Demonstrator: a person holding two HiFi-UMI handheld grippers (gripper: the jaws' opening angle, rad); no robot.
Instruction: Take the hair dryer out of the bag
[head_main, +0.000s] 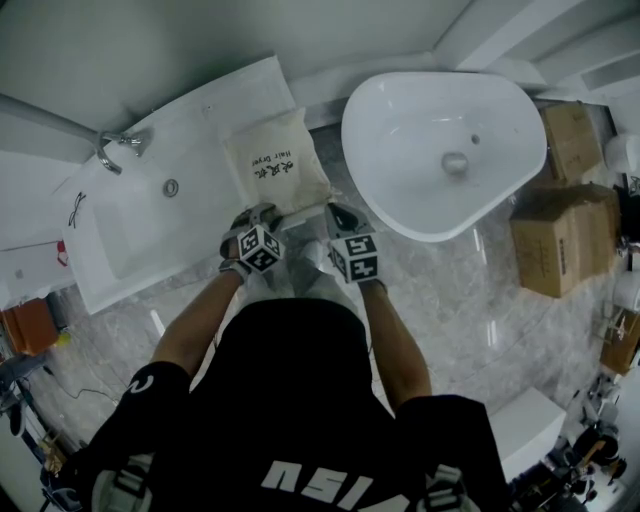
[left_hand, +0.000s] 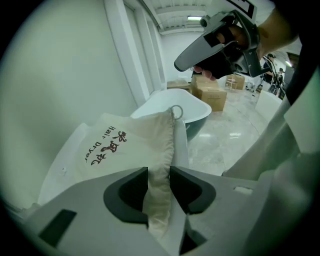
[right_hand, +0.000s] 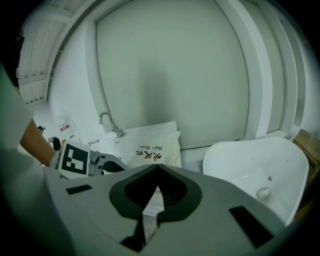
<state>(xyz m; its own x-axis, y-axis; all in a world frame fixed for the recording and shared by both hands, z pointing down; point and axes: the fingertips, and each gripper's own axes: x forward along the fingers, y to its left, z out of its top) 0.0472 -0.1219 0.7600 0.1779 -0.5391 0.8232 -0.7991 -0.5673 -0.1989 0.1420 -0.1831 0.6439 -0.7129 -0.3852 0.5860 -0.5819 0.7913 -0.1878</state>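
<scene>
Cream bag (left_hand: 117, 150) lies pinched between left fingers (left_hand: 125, 192).

The hair dryer cannot be seen; the cloth bag (head_main: 272, 158) shows only its outside. In the head view the bag's edge toward 6 o'clock is covered by the left gripper (head_main: 258, 214) and the right gripper (head_main: 336, 212), and there the picture is too dark to tell how the jaws stand. In the left gripper view the bag's fold runs down between the jaws and is lost behind the gripper's body at 6 o'clock. The cardboard boxes (head_main: 565, 230) at 3 o'clock are cut by the edge. The clutter (head_main: 30, 330) at 8 o'clock is too small to name.
</scene>
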